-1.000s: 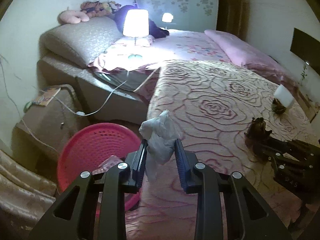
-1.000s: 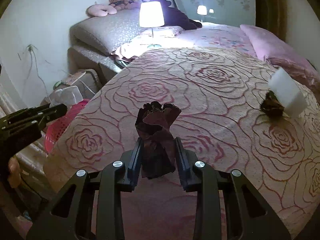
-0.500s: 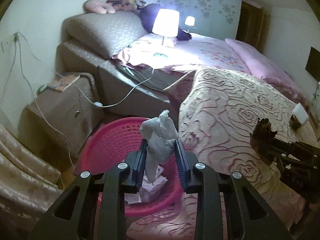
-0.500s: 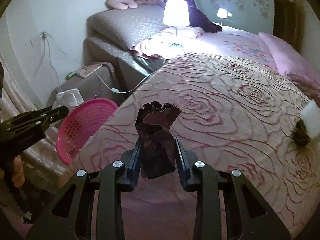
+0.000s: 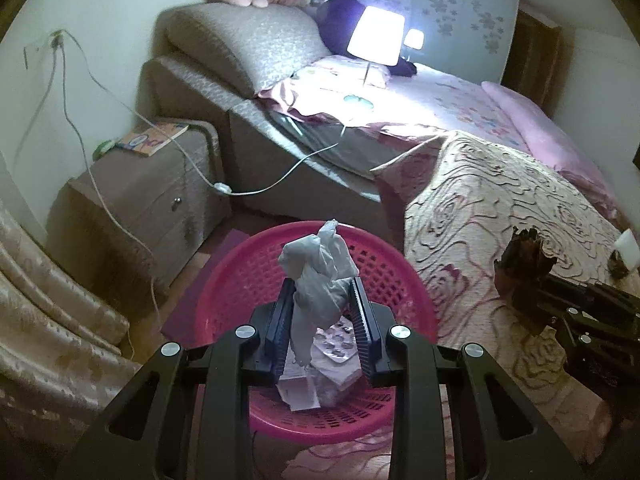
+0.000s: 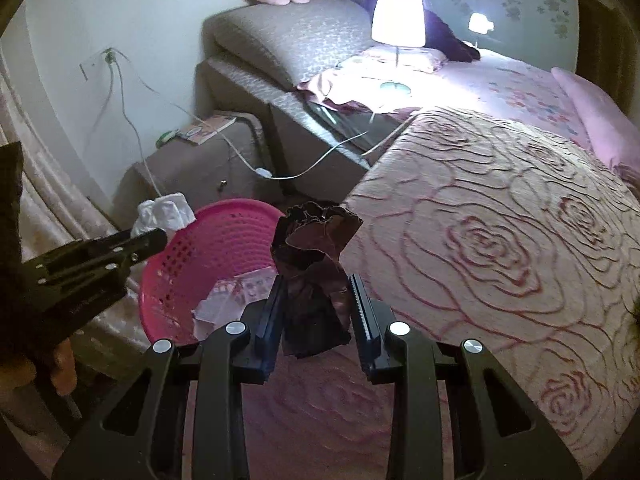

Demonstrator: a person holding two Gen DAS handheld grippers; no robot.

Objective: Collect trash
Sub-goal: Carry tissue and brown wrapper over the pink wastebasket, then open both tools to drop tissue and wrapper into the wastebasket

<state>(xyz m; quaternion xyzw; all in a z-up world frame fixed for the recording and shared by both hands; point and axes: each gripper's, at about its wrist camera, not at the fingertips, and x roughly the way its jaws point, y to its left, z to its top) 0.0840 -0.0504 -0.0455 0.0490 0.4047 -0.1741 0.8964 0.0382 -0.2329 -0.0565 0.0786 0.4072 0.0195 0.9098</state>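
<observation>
My left gripper (image 5: 322, 292) is shut on a crumpled white tissue (image 5: 320, 268) and hangs over the pink plastic basket (image 5: 236, 292) on the floor beside the bed. The basket holds papers and a blister pack (image 5: 336, 344). My right gripper (image 6: 316, 292) is shut on a crumpled dark brown wrapper (image 6: 314, 248), over the bed's edge just right of the basket (image 6: 224, 240). The left gripper with its white tissue (image 6: 164, 212) shows at the left of the right wrist view. The right gripper's wrapper (image 5: 520, 256) shows at the right of the left wrist view.
The bed with a rose-patterned cover (image 6: 500, 220) fills the right. A nightstand (image 5: 152, 192) with a book and trailing cables stands left of the basket. A lit lamp (image 5: 376, 40) sits on the bed. A white block and a dark scrap (image 5: 624, 252) lie on the cover. A curtain (image 5: 52, 340) hangs at left.
Both grippers have swung left, from over the bed toward the basket. The left one with the tissue now hangs over the basket; the right one with the wrapper reached the bed's edge.
</observation>
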